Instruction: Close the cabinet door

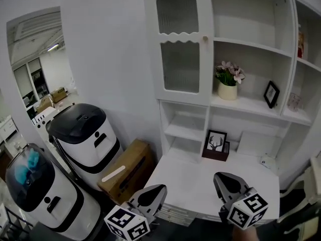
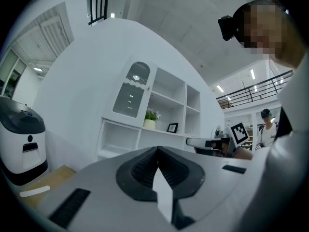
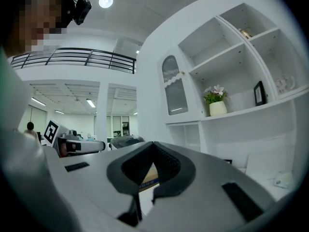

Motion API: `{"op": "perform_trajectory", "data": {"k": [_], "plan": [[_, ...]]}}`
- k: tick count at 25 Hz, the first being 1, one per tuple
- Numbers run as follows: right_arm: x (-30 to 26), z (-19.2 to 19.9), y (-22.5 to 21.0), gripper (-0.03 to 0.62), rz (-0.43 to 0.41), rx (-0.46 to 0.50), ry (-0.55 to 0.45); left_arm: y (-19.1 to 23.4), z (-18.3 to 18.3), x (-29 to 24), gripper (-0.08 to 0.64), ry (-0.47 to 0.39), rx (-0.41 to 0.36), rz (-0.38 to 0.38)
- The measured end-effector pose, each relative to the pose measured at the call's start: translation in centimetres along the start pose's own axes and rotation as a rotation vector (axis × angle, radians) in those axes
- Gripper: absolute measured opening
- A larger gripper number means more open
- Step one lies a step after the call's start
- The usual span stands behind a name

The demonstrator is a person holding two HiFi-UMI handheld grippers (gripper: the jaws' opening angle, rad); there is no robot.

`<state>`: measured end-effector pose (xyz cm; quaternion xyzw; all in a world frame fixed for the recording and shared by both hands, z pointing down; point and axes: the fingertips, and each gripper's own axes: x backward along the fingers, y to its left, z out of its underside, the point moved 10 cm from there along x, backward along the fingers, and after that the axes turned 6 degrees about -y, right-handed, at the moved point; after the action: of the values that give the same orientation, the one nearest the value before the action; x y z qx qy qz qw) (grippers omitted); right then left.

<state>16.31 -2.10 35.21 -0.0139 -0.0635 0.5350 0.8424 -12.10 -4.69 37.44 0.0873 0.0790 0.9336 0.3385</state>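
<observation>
1. Head view shows both pairs of fingers pressed together with nothing between them. The left gripper (image 1: 154,194) and the right gripper (image 1: 226,181) sit side by side, both empty, pointing level over the near edge of the white desk (image 1: 195,177).
2. High above and beyond the fingertips, roughly between the two grippers' lines of aim, is the cabinet door (image 1: 183,44). It is an arched, ribbed-glass panel with a small knob (image 1: 204,38) on its right edge. It looks close to flush with the shelving, but I cannot tell whether a gap remains.
3. I judge this to be the approach step, since neither gripper touches the door. The next move calls for lifting one gripper to door height, setting the closed fingertips against the panel near the knob side, and pressing until it seats.
4. Counted outward from the fingers:
   - two grippers
   - one desk
   - one cardboard box (image 1: 128,169) to the left of the left fingers
   - two white bins (image 1: 83,134) with dark lids, farther left
   - two picture frames (image 1: 214,144)
   - one potted plant (image 1: 227,82)
   - one door with one knob
</observation>
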Motion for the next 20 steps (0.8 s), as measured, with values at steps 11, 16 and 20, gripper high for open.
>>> {"op": "perform_trajectory", "data": {"k": [11, 16, 20], "plan": [[2.4, 0.1, 4.8, 0.005, 0.075, 0.018, 0.018, 1.1, 0.6, 3.6, 0.005, -0.027, 0.028, 0.035], [3.3, 0.9, 5.7, 0.005, 0.086, 0.007, 0.030, 0.9, 1.2, 4.6, 0.005, -0.010, 0.035, 0.046], [3.9, 1.4, 6.2, 0.005, 0.088, 0.003, 0.034, 0.6, 1.5, 5.0, 0.005, -0.009, 0.040, 0.052]]}}
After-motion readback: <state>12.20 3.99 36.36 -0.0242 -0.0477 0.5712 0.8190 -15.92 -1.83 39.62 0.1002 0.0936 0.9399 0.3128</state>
